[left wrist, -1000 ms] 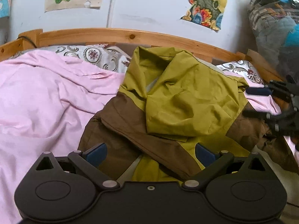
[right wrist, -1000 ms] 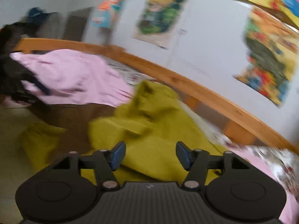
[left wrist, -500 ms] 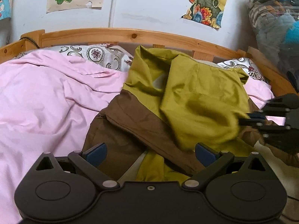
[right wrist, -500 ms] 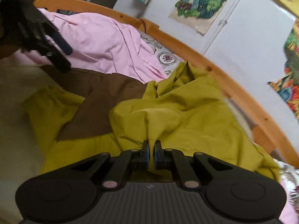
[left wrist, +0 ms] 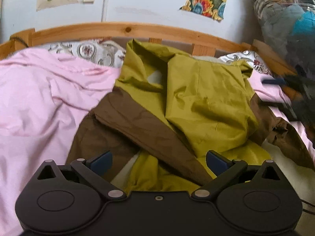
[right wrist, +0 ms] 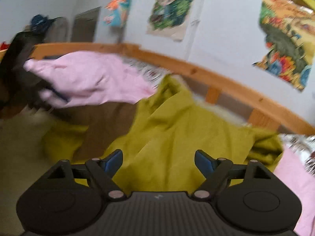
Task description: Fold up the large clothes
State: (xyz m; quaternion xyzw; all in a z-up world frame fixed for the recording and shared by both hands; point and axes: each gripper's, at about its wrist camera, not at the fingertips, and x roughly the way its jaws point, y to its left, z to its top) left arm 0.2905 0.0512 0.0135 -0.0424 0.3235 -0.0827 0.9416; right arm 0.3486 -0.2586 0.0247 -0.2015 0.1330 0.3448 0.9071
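Observation:
An olive-green and brown jacket (left wrist: pixel 204 106) lies crumpled on the bed, a green panel folded over its brown band (left wrist: pixel 137 122). My left gripper (left wrist: pixel 159 160) hovers open just above the jacket's near edge, nothing between its fingers. In the right wrist view the same jacket (right wrist: pixel 177 137) spreads below my right gripper (right wrist: pixel 158 159), whose jaws are opening with the green cloth lying loose under them, not pinched. The right gripper also shows as a dark blur at the right edge (left wrist: pixel 291 90) of the left wrist view.
A pink duvet (left wrist: pixel 43 102) covers the left of the bed, with a patterned pillow (left wrist: pixel 92 53) behind it. The wooden headboard (left wrist: pixel 137 29) runs along the poster-covered wall. A pile of bagged clothes (left wrist: pixel 285 19) stands at the right.
My right gripper shut on the green panel, drew it over the jacket, then let go and opened while pulling back to the right. The left gripper stayed put and open.

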